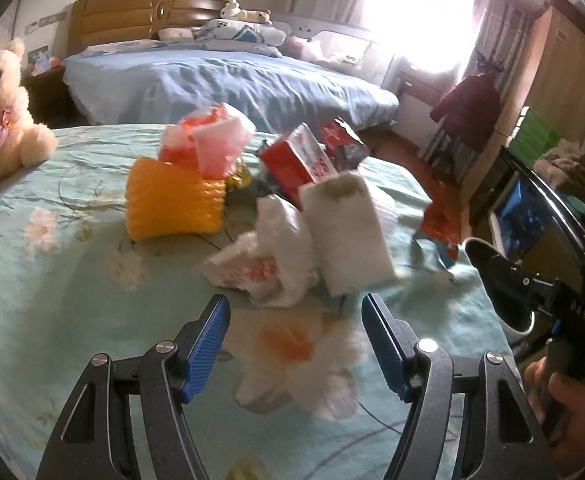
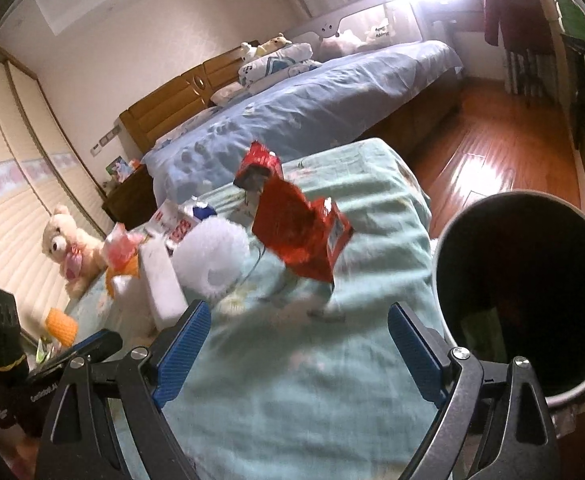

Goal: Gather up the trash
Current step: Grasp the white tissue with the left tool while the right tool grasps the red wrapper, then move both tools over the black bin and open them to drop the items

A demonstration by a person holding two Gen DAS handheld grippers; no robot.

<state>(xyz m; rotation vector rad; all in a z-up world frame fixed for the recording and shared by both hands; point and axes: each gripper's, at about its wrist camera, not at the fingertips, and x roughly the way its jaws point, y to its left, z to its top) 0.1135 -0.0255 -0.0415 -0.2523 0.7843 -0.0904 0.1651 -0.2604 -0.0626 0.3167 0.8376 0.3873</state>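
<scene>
Two grippers are in your hands, and both stand with jaws apart and nothing between the blue pads: your left gripper (image 1: 295, 312) hangs over the floral green bedspread (image 1: 72, 304) just short of the trash heap, and your right gripper (image 2: 298, 322) hangs over the same cloth nearer the bed's corner. Ahead of the left one, crumpled white tissue (image 1: 276, 256) lies closest, with a white foam block (image 1: 346, 232) leaning against it. Behind those sit a yellow foam sleeve (image 1: 172, 208), a red and pink plastic wrapper (image 1: 208, 140) on top of it, and a red and white carton (image 1: 296, 160). From the right wrist view, a torn red snack bag (image 2: 300, 232) stands crumpled on the bedspread ahead of the pads, with a second red packet (image 2: 258, 168) behind it and a fluffy white wad (image 2: 212, 256) to its left. The dark trash bin (image 2: 532, 280) stands beside the bed at your right, mouth open, with something green inside. A cream teddy bear (image 1: 0, 120) sits at the far left edge of the bedspread, well apart from the litter. The edges of the litter are blurred.
</scene>
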